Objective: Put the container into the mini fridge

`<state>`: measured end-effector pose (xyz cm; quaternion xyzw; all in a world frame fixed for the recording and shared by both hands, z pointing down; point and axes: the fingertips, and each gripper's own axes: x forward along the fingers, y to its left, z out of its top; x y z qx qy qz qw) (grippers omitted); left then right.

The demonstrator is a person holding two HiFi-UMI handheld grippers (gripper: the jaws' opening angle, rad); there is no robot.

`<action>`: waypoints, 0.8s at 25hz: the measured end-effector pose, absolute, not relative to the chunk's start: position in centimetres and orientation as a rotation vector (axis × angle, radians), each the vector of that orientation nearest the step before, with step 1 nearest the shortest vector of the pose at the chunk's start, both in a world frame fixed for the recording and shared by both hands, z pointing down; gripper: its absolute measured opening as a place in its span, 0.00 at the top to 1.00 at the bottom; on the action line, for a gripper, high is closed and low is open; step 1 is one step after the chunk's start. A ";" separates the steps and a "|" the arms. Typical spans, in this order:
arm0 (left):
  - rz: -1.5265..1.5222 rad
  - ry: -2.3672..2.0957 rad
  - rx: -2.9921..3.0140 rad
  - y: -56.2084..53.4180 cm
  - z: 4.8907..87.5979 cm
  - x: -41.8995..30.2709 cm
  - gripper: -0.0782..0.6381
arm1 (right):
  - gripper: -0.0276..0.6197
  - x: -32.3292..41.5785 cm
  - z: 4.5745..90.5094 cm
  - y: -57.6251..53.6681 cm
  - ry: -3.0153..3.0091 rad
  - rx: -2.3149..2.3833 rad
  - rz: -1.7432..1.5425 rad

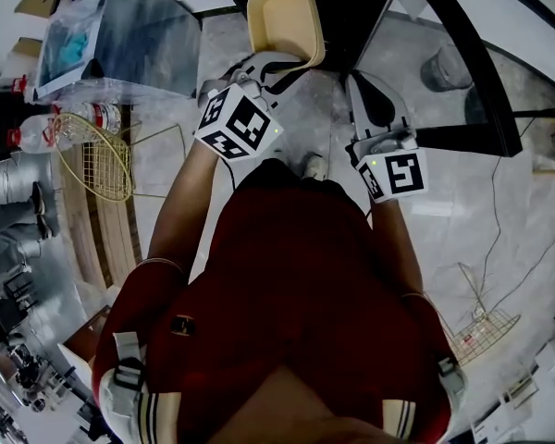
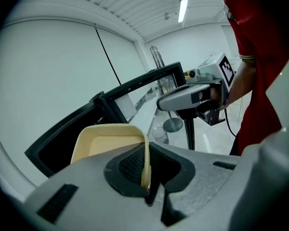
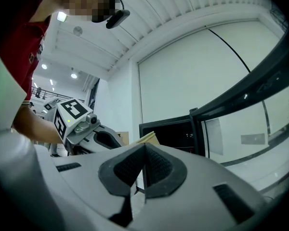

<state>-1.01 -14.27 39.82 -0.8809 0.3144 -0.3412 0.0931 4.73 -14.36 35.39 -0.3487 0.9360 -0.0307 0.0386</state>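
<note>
fabric of the person's red shirt (image 1: 296, 276) fills the lower half of the head view, with both arms reaching out past it. just beyond, the right tongs (image 1: 370, 95) hang at right of centre. the right gripper view shows their pads (image 3: 156, 167) pressed together with nothing between them.

the left tongs (image 1: 276, 63) sit a little further up and left of centre. in the left gripper view they pinch one thin side wall of the cream plastic container (image 2: 108, 141), and the wall stands on edge between the ribbed pads (image 2: 132, 165).

the container hangs in the air, off any surface. it sticks out ahead of the left tongs at the top centre of the head view, its hollow side turned toward the head camera.

beyond it lies the dark mouth of the mini fridge (image 1: 351, 7), touching nothing yet, with the glass door (image 1: 462, 63) swung wide toward the upper right.

the container's long axis seems to run straight on from the tongs toward that opening. the left hand is the carrying hand and the nearer one, so the coming move is probably a forward push with the tub kept clear of the door frame.
</note>
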 end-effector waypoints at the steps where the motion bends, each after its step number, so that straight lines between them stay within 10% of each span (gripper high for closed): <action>1: -1.031 0.922 -2.605 -14.6 39.8 -1.1 0.85 | 0.96 4.7 35.3 -14.5 2.872 -1.072 -0.089; 20: -1.193 0.694 -2.469 -24.6 41.3 -3.3 0.85 | 0.96 3.4 35.4 -20.6 2.855 -1.231 -0.041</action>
